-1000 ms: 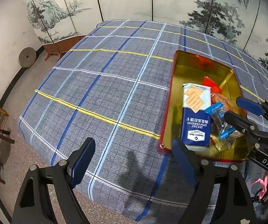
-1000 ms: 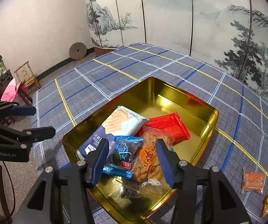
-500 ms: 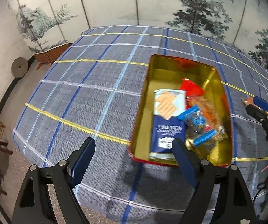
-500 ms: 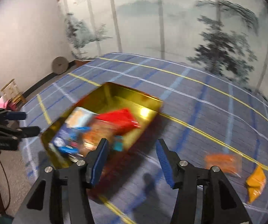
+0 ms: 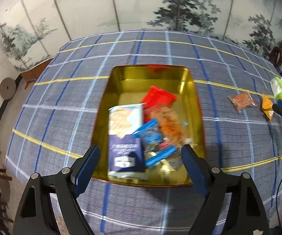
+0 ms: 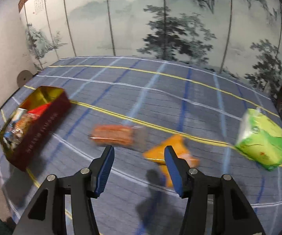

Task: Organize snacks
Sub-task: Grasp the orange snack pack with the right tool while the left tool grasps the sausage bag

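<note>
Gold tin (image 5: 196, 105) holds cracker pack (image 5: 124, 137) and mixed snacks; orange packet (image 6: 113, 135) at its 3 o'clock. Left gripper (image 5: 141, 156) and right gripper (image 6: 139, 154) both gape, empty.

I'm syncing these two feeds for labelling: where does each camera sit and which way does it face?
Left wrist: on the left tool, angled down at the gold tin of snacks; its two fingers show.
Right wrist: on the right tool, facing an orange packet and yellow packet; its fingers show.
Shared: tin, both packets, green pack, plaid tablecloth.
</note>
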A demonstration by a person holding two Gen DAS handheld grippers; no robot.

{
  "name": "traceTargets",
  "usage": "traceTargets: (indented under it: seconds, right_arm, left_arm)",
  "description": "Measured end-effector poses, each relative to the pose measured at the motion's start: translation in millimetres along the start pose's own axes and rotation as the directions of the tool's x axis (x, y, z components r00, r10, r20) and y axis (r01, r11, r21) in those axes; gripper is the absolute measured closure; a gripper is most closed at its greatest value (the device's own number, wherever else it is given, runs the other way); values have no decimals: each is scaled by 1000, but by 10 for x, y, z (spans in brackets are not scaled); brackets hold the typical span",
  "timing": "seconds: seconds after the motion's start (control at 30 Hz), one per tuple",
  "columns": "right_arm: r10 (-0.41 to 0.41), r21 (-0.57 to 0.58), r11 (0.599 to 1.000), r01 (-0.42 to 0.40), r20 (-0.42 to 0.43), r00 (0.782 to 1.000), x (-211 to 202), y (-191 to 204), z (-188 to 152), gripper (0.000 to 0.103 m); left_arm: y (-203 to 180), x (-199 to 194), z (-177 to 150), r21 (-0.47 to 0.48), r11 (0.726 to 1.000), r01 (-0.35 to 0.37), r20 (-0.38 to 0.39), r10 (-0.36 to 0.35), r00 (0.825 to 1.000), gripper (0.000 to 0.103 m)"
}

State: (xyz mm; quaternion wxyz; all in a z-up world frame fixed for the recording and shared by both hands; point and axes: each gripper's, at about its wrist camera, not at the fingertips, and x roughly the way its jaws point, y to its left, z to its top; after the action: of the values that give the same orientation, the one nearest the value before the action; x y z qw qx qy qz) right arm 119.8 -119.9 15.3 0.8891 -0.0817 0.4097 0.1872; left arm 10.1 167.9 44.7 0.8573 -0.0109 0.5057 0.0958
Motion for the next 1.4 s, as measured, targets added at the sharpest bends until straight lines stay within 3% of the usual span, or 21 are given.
traceTargets:
  seconds: [0.37, 0.5, 0.8, 0.93, 1.13, 1.27, 1.4]
  right_arm:
    - [35, -137, 989, -50, -104, 994, 366, -307, -73, 48]
    - [37, -170, 984, -57, -119, 992, 512, -353, -71, 43]
    - [99, -94, 990, -108, -98, 990, 710, -423, -43, 44]
    - [108, -14, 994, -110, -79, 991, 679, -465, -84, 60]
    - [16, 47, 999, -13, -71, 997, 571, -475, -184, 61]
    - [-58, 85, 994, 63, -64, 996, 455, -559, -320, 61]
    - [-75, 106, 991, 82, -69, 995, 396, -668, -417, 62]
  left_arm:
    - [-815, 106, 307, 163, 985, 55, -7, -55, 998, 21]
    - [-1123, 238, 458, 218, 972, 83, -19, -80, 997, 21]
    - [-1576, 564, 659, 305, 944, 130, -43, -123, 992, 21]
    - [-1775, 720, 695, 377, 914, 148, -37, -145, 989, 21]
    - [-2079, 845, 678, 498, 857, 128, 31, -166, 986, 21]
    - [-2185, 905, 698, 522, 840, 151, 34, -197, 980, 21]
    - [-2285, 948, 720, 551, 817, 169, 29, -222, 975, 21]
